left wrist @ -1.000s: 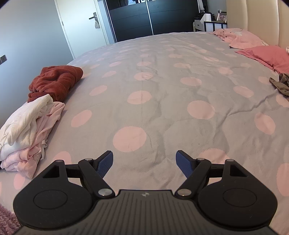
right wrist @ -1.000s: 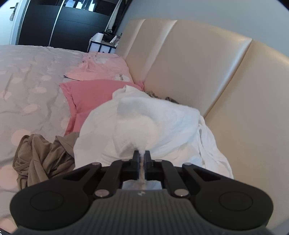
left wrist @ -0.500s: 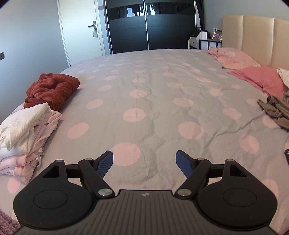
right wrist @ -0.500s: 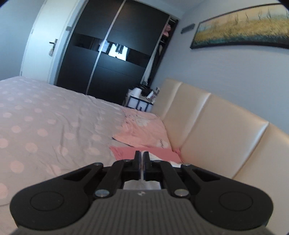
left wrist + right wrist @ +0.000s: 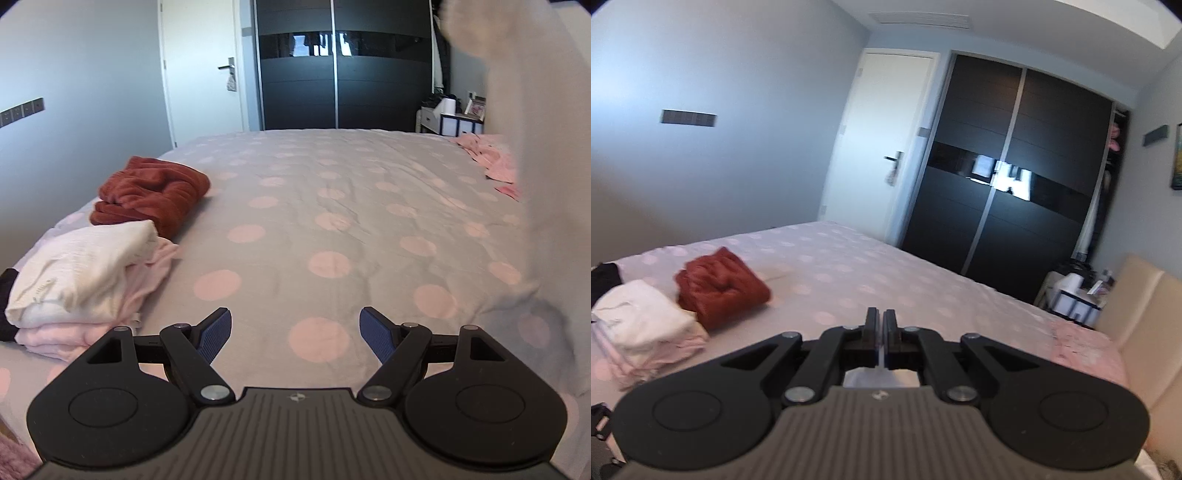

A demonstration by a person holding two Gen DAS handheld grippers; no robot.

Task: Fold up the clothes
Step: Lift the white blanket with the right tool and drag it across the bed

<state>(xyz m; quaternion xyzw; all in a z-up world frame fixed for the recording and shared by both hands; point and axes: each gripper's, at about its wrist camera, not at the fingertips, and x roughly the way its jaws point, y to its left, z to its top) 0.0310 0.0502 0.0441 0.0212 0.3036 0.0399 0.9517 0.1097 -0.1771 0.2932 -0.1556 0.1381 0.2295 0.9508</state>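
Right tool (image 5: 880,319) clenched on white garment (image 5: 546,184), hanging above bed (image 5: 332,206); left tool (image 5: 295,326) released, holds nothing.

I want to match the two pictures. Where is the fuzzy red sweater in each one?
Left wrist view: red sweater lies left of middle, behind the white and pink pile.
Right wrist view: it lies at the lower left.
Shared landmark: the black wardrobe.

left gripper (image 5: 295,334): black linkage arms, blue ribbed pads (image 5: 216,334), silver pivot screws, grey ribbed body with small round emblem
right gripper (image 5: 880,330): black linkage arms, silver screws, grey ribbed body
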